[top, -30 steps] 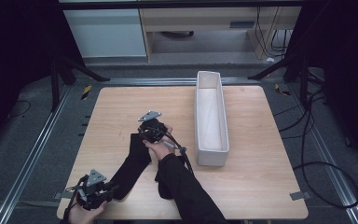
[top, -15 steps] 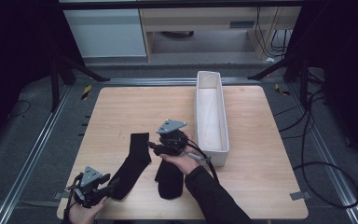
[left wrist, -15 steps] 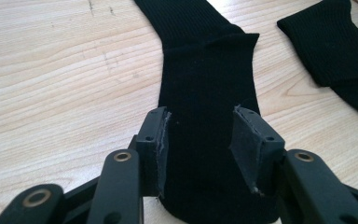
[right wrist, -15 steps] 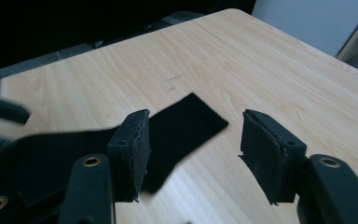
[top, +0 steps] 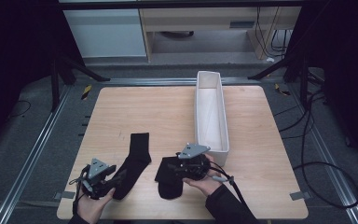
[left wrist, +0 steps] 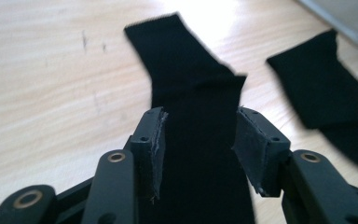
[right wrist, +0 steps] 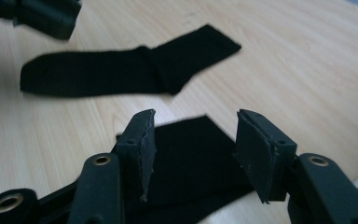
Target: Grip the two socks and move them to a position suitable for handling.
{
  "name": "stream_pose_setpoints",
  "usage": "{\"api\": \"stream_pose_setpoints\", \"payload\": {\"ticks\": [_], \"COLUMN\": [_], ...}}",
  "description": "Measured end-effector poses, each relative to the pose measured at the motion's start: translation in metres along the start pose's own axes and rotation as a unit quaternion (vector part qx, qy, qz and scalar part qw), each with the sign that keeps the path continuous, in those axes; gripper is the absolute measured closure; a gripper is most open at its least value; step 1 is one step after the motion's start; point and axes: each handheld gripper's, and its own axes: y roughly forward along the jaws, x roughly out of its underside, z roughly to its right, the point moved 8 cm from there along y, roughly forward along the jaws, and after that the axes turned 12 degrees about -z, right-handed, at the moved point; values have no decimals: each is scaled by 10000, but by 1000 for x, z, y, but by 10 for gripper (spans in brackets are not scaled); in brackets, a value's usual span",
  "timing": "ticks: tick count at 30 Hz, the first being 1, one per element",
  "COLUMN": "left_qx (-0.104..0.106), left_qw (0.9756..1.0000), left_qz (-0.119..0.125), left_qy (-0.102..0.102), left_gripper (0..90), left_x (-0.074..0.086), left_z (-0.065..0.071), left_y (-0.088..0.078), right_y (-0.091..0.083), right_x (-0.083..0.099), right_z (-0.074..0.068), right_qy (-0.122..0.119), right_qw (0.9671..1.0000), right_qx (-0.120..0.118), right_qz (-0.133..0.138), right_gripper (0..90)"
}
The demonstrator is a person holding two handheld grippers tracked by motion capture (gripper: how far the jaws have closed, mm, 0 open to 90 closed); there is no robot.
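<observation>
Left claw [top: 114, 179] is hovering spread over the long sock [top: 133, 163], jaws just widening, apparently not pinching it. Right claw [top: 179, 169] is sitting spread over the folded sock [top: 169, 179], jaws just narrowing. Both socks are lying flat on the tabletop [top: 158, 112], near its front edge.

1. A square table [top: 168, 107] with a pale wood-grain top carries everything; a few small dark marks show on the bare wood left of centre
2. A long black sock [top: 131, 164] lies flat near the front left, running slantwise, its upper end toward the middle of the table
3. A second black sock [top: 168, 179], shorter in outline, lies just right of it, apart from it
4. A long, narrow white bin [top: 210, 109] stands right of centre, reaching from the far edge toward the front
</observation>
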Motion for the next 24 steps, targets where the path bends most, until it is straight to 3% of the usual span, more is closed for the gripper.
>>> {"api": "stream_pose_setpoints", "payload": {"ticks": [6,9,16,19,24], "left_qx": [108,128,234,278,386], "left_qw": [9998,9996,9995,9993,9986], "left_qz": [56,-18,-145,-166,-207], "left_qy": [133,243,177,202,285], "left_gripper": [518,519,527,527,537], "left_x": [-20,-15,0,1,2], "left_z": [21,26,24,25,32], "left_y": [10,16,21,22,24], "right_y": [4,11,24,33,43], "right_x": [23,31,42,45,49], "right_z": [-8,-13,-27,-32,-34], "right_qy": [-21,-11,-85,-215,-280], "right_qw": [9999,9995,9980,9971,9959], "right_qx": [-142,-262,-533,-540,-534], "right_qz": [-84,-186,-329,-489,-668], "right_gripper": [516,540,569,589,713]}}
